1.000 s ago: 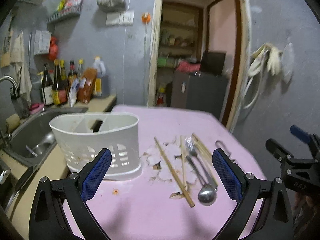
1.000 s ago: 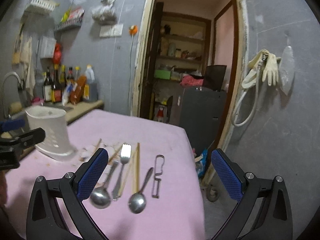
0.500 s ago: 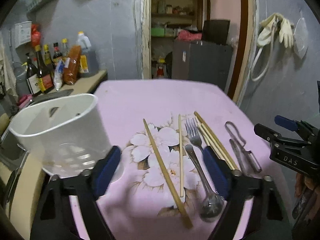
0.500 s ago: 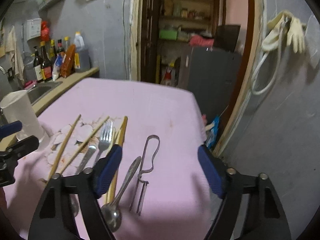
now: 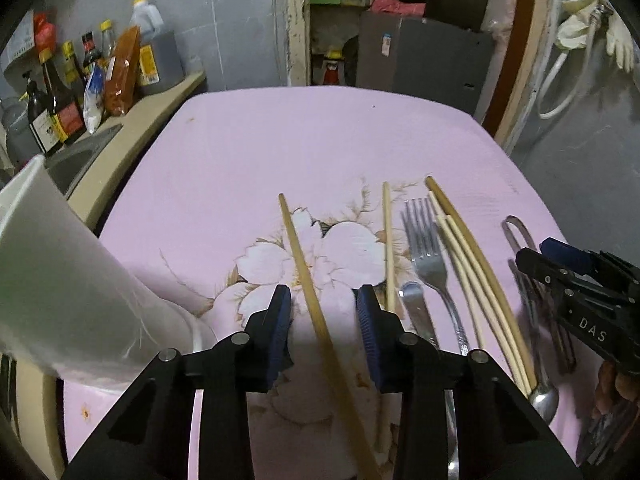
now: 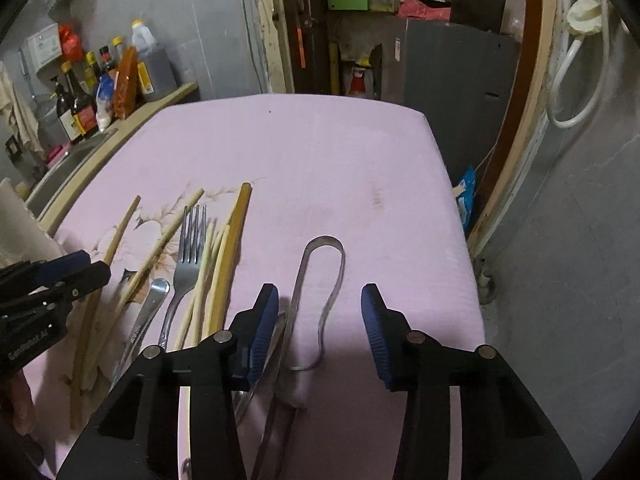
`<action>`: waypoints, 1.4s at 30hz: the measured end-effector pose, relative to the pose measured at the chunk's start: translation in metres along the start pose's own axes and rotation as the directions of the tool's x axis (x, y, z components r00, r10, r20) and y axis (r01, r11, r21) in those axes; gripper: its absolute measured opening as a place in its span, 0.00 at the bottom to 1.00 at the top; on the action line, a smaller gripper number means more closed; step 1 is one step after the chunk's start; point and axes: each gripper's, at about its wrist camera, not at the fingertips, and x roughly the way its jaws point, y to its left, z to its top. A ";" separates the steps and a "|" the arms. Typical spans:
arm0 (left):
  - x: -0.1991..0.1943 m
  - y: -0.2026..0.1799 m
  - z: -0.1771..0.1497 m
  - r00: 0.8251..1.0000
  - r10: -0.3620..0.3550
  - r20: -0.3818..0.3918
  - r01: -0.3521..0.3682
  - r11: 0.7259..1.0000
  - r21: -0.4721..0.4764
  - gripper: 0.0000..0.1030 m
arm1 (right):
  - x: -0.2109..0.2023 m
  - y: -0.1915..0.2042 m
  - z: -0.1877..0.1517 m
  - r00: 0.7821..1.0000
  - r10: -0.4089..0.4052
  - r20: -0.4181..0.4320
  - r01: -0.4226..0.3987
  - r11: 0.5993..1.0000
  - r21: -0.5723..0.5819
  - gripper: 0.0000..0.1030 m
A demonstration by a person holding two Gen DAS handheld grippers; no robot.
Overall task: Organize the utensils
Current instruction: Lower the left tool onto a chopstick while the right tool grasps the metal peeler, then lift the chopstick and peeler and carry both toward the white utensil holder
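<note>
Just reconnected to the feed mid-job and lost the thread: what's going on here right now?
A person with two handheld grippers is sorting utensils on the pink flowered tablecloth. The left gripper is open, straddling a long wooden chopstick without clamping it. The right gripper is open around the looped metal peeler. The steel fork, spoons and pale chopsticks lie between them. The white plastic utensil holder stands at left. Nothing is lifted yet.

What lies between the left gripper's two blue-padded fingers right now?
In the left wrist view, the left gripper straddles one long bamboo chopstick lying on the pink flowered tablecloth; neither of the fingers touches it.
</note>
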 end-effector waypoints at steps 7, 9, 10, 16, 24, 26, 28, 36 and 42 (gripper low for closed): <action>0.016 0.011 0.002 0.996 -0.028 -0.080 0.026 0.999 -0.024 0.29 | 0.014 0.008 0.011 0.999 0.007 -0.033 -0.007 1.000 -0.009 0.37; 0.018 0.012 0.003 0.995 -0.033 -0.091 0.031 0.999 -0.019 0.29 | 0.020 0.012 0.013 0.999 -0.007 -0.048 0.005 1.000 -0.030 0.37; 0.019 0.013 0.004 0.995 -0.040 -0.096 0.038 0.999 -0.025 0.29 | 0.021 0.013 0.014 0.999 -0.013 -0.050 0.011 0.999 -0.040 0.37; 0.020 0.019 0.009 0.990 -0.085 -0.110 0.080 0.996 -0.050 0.07 | 0.023 0.006 0.017 0.998 0.000 -0.056 0.000 1.000 0.003 0.22; -0.014 0.016 -0.002 0.978 -0.210 0.013 0.210 0.976 -0.065 0.04 | -0.008 0.008 0.005 0.995 0.075 0.071 -0.079 0.996 0.050 0.21; -0.027 0.015 -0.005 0.967 -0.243 0.074 0.247 0.967 -0.056 0.04 | -0.021 0.011 0.001 0.987 0.098 0.130 -0.106 0.993 0.056 0.21; -0.042 0.013 -0.009 0.955 -0.256 0.147 0.263 0.964 -0.031 0.04 | -0.037 0.017 -0.005 0.972 0.115 0.206 -0.127 0.991 0.048 0.21; -0.095 0.029 -0.006 0.867 -0.302 0.397 0.339 0.940 -0.026 0.04 | -0.100 0.054 -0.021 0.847 0.095 0.523 -0.088 0.995 -0.038 0.21; -0.147 0.066 0.014 0.790 -0.267 0.551 0.351 0.935 -0.050 0.04 | -0.132 0.078 0.005 0.755 0.153 0.637 -0.130 0.988 -0.083 0.21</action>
